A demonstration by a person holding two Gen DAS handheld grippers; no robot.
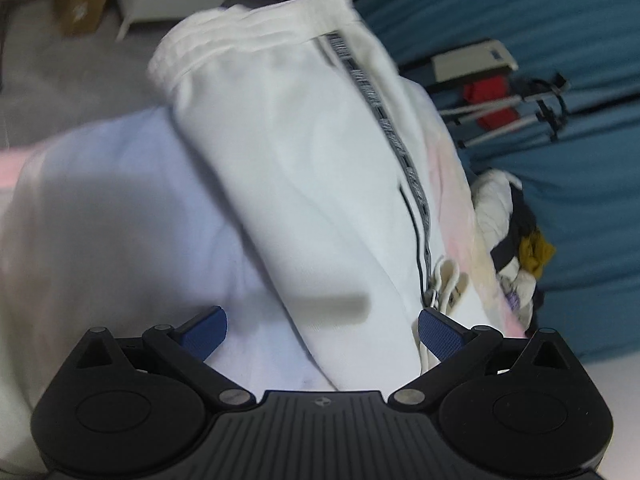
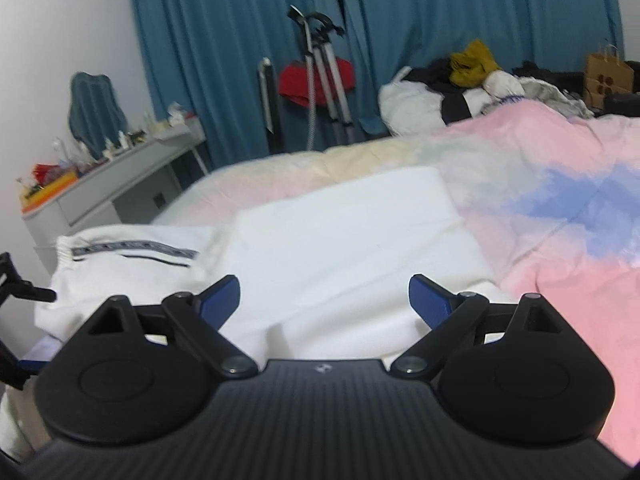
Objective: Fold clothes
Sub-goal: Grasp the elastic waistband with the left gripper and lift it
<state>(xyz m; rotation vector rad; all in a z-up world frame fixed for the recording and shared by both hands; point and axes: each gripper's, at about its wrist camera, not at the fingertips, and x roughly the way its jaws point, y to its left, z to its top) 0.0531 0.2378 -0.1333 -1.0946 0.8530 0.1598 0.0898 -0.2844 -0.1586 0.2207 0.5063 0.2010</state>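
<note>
White trousers with a grey patterned side stripe (image 1: 320, 184) lie folded on the bed, running away from my left gripper (image 1: 322, 334), which is open and empty just above their near end. In the right wrist view the same trousers (image 2: 132, 264) lie at the left, beside a folded white garment (image 2: 352, 232). My right gripper (image 2: 324, 300) is open and empty, hovering over that folded white garment. Part of the left gripper (image 2: 16, 288) shows at the left edge.
The bed has a pink, blue and cream blanket (image 2: 560, 208). A heap of unfolded clothes (image 2: 460, 88) lies at its far side. Blue curtains (image 2: 224, 60), a tripod (image 2: 324, 80) and a cluttered grey desk (image 2: 108, 176) stand beyond.
</note>
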